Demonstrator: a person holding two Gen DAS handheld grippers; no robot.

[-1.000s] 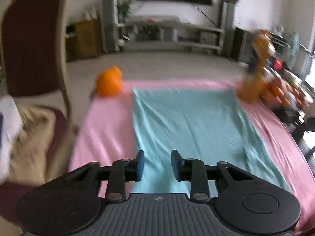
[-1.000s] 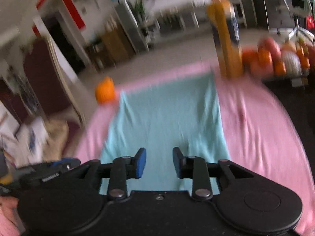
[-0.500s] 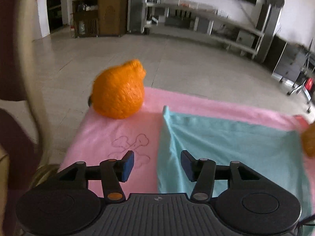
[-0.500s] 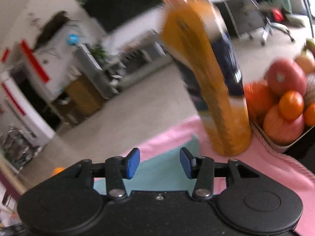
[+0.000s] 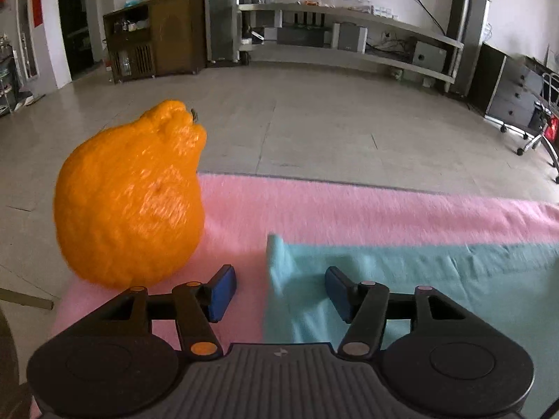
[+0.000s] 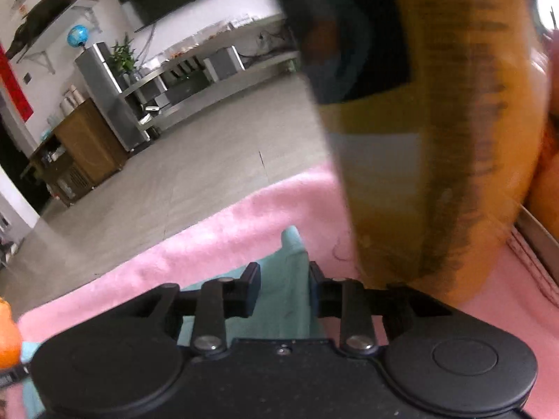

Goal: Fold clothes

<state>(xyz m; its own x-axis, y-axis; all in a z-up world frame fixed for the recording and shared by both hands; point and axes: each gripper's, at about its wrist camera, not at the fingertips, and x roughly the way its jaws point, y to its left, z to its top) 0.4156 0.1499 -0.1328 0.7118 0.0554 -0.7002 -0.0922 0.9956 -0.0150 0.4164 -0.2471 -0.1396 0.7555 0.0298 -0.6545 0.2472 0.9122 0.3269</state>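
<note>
1. Left tool [image 5: 276, 291] sits low in the left wrist view and tilts down toward the desk; its blue pads [image 5: 220, 293] stand apart and the jaws are closing, with the far left corner of the teal garment [image 5: 401, 279] between them but not yet pressed.
2. That corner stands up in a small raised fold at the centre of the frame, nearer the right pad than the left one, which is over the pink cloth [image 5: 349, 209].
3. Right tool [image 6: 283, 288] also tilts down, at the lower centre of the right wrist view; its jaws are closing and stand narrower than the left tool's, with the far right corner of the teal garment between the pads [image 6: 252, 289]. Whether the pads already press on the cloth I cannot tell.
4. The garment lies flat on the pink cloth that covers the desk; its far edge runs just short of the desk's far edge.
5. A large bumpy orange citrus fruit [image 5: 129, 202] rests on the pink cloth at the left of the left wrist view, just beside the left pad.
6. A tall orange bottle [image 6: 436, 122], blurred, fills the upper right of the right wrist view, standing just beside the right tool.
</note>
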